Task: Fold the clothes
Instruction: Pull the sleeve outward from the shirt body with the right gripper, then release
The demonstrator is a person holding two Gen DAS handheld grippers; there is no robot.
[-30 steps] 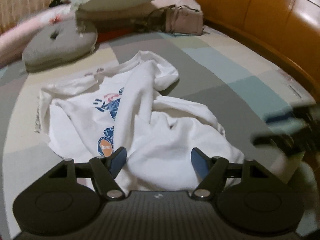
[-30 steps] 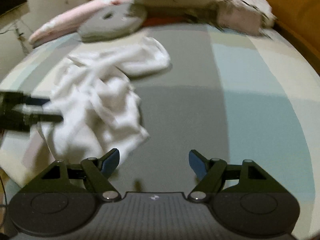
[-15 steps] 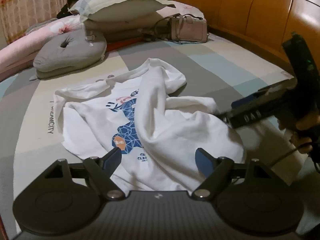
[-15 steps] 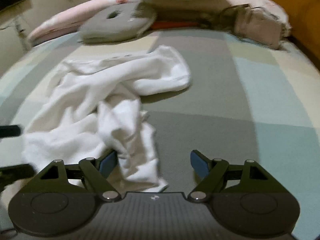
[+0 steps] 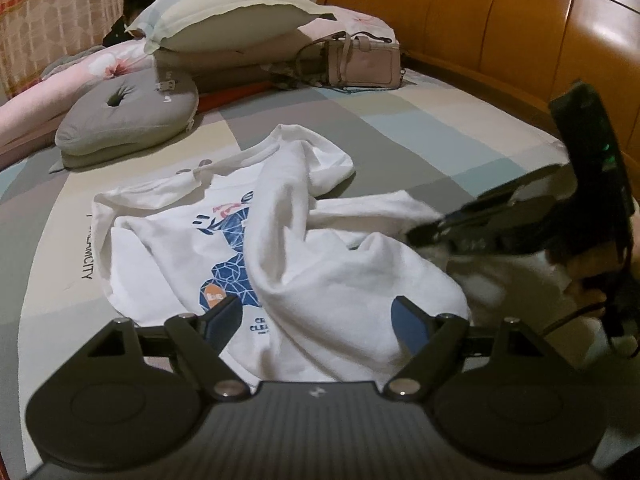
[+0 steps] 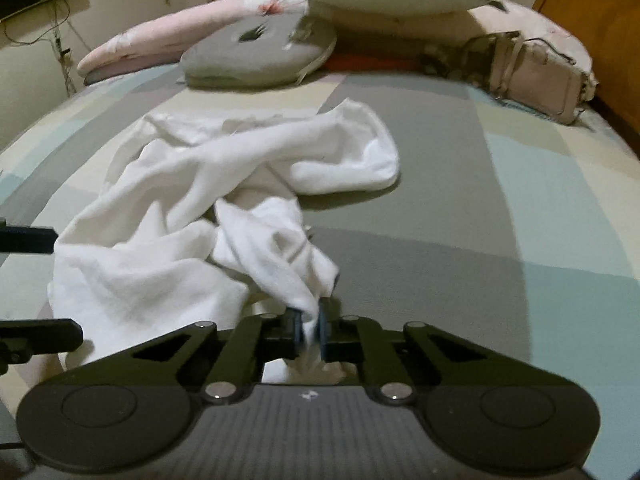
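A crumpled white T-shirt (image 5: 328,272) with a blue and orange print lies on the checked bedsheet (image 5: 400,132). My left gripper (image 5: 316,312) hovers open over the shirt's near edge, with cloth below its blue pads and nothing pinched. My right gripper (image 6: 309,322) is shut on a bunched fold of the T-shirt (image 6: 168,248) at its near right corner. In the left wrist view the right gripper (image 5: 424,236) reaches in from the right, its tips on the cloth. The left gripper's fingers (image 6: 28,236) show at the left edge of the right wrist view.
A grey round cushion (image 5: 128,120), stacked pillows (image 5: 224,16) and a pink handbag (image 5: 364,64) lie at the far end of the bed. The wooden headboard (image 5: 520,40) runs along the right. A person's head (image 5: 138,0) shows behind the pillows.
My right gripper moved left to the shirt's corner and closed on a fold of it. The left gripper stayed over the near edge, still open.
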